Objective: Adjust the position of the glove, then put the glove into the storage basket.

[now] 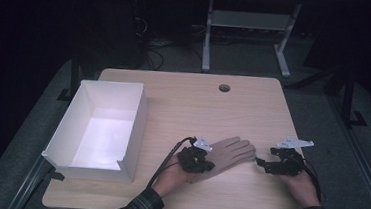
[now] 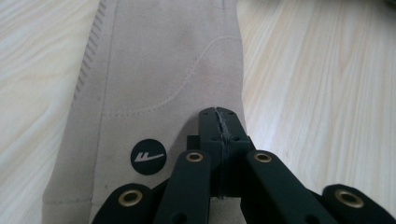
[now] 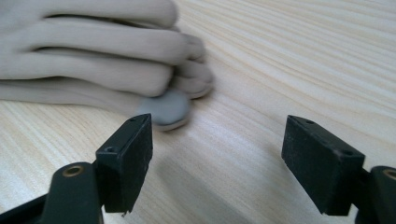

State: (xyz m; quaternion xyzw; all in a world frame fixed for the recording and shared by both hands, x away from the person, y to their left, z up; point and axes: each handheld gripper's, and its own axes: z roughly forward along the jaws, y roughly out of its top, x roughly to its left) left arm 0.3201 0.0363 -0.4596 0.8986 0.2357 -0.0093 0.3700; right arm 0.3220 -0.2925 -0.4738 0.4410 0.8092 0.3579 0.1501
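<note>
A beige glove (image 1: 232,153) lies flat on the wooden table (image 1: 253,115), fingers pointing to the right. In the left gripper view its cuff end (image 2: 163,70) carries a round black logo patch (image 2: 148,157). My left gripper (image 1: 208,165) is shut, and its joined jaw tips (image 2: 219,115) rest on the glove's cuff part; I see no fabric between them. My right gripper (image 1: 262,163) stands open just right of the glove's fingertips (image 3: 173,109). Bare table shows between its jaws (image 3: 217,163), and the nearest glove fingertip lies just beyond the left jaw.
An open white box (image 1: 139,126) stands on the left part of the table. A round cable hole (image 1: 224,88) sits near the far edge. Beyond the table are a desk frame (image 1: 207,41) and a dark floor.
</note>
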